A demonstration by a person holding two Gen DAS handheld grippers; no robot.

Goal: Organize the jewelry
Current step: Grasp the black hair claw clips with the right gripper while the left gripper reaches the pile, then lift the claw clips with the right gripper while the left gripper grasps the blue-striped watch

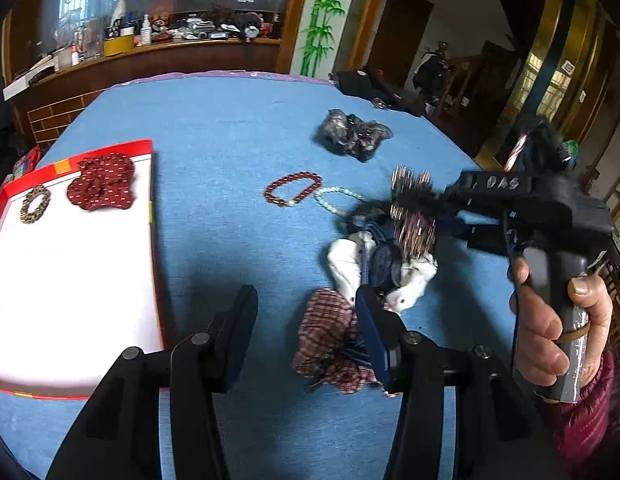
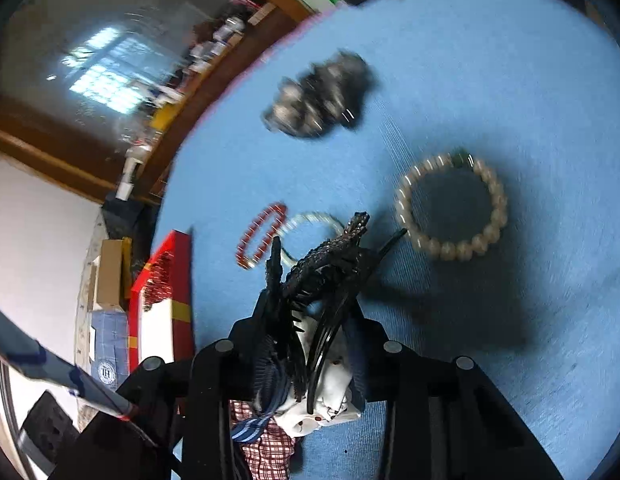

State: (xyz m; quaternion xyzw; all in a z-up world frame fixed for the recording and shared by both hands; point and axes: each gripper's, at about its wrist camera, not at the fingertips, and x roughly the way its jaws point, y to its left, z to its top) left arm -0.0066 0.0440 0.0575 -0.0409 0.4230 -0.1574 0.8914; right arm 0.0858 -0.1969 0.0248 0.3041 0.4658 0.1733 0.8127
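Note:
My right gripper [image 2: 310,320] is shut on a black beaded hair clip [image 2: 329,256] and holds it above the blue table; the clip also shows in the left wrist view [image 1: 413,208]. My left gripper [image 1: 306,316] is open and empty, low over the table between the red-rimmed white tray [image 1: 70,280] and a plaid scrunchie [image 1: 329,336]. A white scrunchie [image 1: 349,264] lies under the clip. A red bead bracelet [image 1: 294,189], a pale green bead bracelet [image 1: 333,197], a cream bead bracelet [image 2: 449,208] and a grey fuzzy hair piece [image 1: 355,134] lie further out.
The tray holds a dark red dotted scrunchie [image 1: 102,182] and a brown leopard ring [image 1: 34,204]. A dark bag [image 1: 373,88] lies at the table's far edge. A cluttered wooden counter [image 1: 150,52] stands behind the table.

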